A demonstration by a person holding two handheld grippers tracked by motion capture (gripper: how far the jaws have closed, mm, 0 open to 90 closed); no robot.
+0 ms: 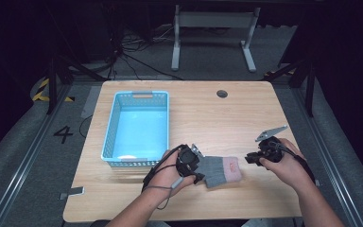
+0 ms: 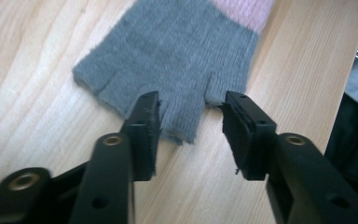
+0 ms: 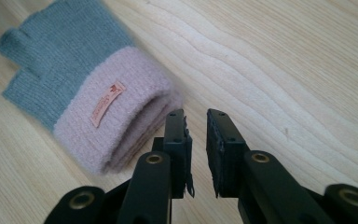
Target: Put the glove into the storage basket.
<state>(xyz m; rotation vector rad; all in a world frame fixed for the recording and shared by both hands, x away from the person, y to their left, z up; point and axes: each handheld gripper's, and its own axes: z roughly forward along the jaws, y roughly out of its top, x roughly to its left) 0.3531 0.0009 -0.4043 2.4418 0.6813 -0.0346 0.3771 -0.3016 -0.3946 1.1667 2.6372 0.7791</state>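
Lay flat on the surface (image 1: 274,189) — grey glove (image 1: 220,170) released for folding; left gripper (image 2: 191,123) parted around its fingers, right gripper (image 3: 196,133) narrowly apart beside the cuff, empty.

The high view hangs above the person's side of the counter (image 1: 189,109), facing forward and down, far enough to take in the whole top and floor beyond. The left gripper view sits close behind the left tool (image 2: 191,128), looking low along it at the glove (image 2: 177,51). The right gripper view rides the right tool (image 3: 196,135), equally near. All three share the glove, at lower centre of the high view.
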